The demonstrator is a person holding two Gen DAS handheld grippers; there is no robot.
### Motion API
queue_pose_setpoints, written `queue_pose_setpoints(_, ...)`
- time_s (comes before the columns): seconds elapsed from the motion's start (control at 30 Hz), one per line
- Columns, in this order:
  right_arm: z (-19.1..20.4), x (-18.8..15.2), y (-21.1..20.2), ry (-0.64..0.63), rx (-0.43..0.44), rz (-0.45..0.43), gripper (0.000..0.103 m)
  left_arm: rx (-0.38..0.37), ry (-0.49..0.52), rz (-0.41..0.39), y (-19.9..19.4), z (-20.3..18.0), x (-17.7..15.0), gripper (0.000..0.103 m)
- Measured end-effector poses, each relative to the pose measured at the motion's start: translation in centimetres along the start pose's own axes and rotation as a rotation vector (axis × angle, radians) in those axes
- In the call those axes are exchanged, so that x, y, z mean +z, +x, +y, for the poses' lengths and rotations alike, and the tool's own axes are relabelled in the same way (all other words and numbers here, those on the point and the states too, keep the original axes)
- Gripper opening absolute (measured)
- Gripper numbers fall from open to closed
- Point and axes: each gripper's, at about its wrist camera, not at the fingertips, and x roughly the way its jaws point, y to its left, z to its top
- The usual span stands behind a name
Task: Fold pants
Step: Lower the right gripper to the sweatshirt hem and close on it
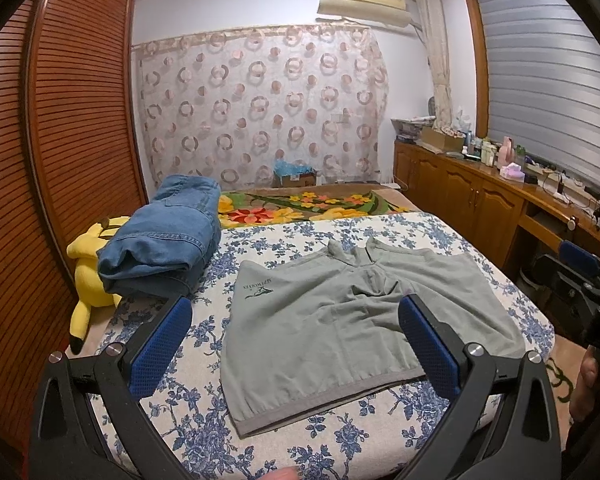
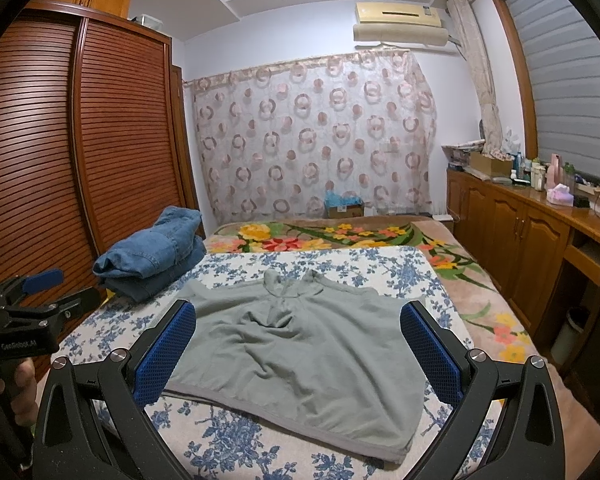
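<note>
Grey-green shorts [image 1: 340, 320] lie spread flat on the blue-flowered sheet [image 1: 188, 400], waistband toward me, legs pointing away. They also show in the right wrist view [image 2: 300, 352]. My left gripper [image 1: 296, 332] is open and empty, held above the near edge of the shorts. My right gripper [image 2: 296, 344] is open and empty, also above the near part of the shorts. The right gripper appears at the right edge of the left wrist view [image 1: 588, 280]. The left gripper appears at the left edge of the right wrist view [image 2: 32, 292].
A folded pile of blue denim [image 1: 164, 236] sits at the bed's far left, beside a yellow plush toy [image 1: 88, 272]. A flowered blanket [image 1: 300, 204] lies beyond the sheet. A louvred wardrobe [image 1: 60, 140] stands left; a wooden cabinet [image 1: 480, 196] with clutter stands right.
</note>
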Motion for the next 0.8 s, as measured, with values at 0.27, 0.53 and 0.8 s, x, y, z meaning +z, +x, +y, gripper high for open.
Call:
queue_pose_setpoints(0.27, -0.4, -0.1, 0.6, 0.025, -0.013, 0.028, 0.102, -0.038, 0.042, 0.051, 2.5, -0.5, -0.3, 0.103)
queue_pose_setpoints(0.53, -0.3, -0.2, 1.3, 0.041, -0.027, 0.067, 0.102, -0.053, 0.054, 0.098, 5.4, -0.6, -1.4, 0.103)
queue_pose_setpoints(0.8, -0.9, -0.4, 2.8, 0.038, -0.050, 0.119, 0.102, -0.078, 0.074, 0.141, 8.0, -1.3, -2.2, 0.103)
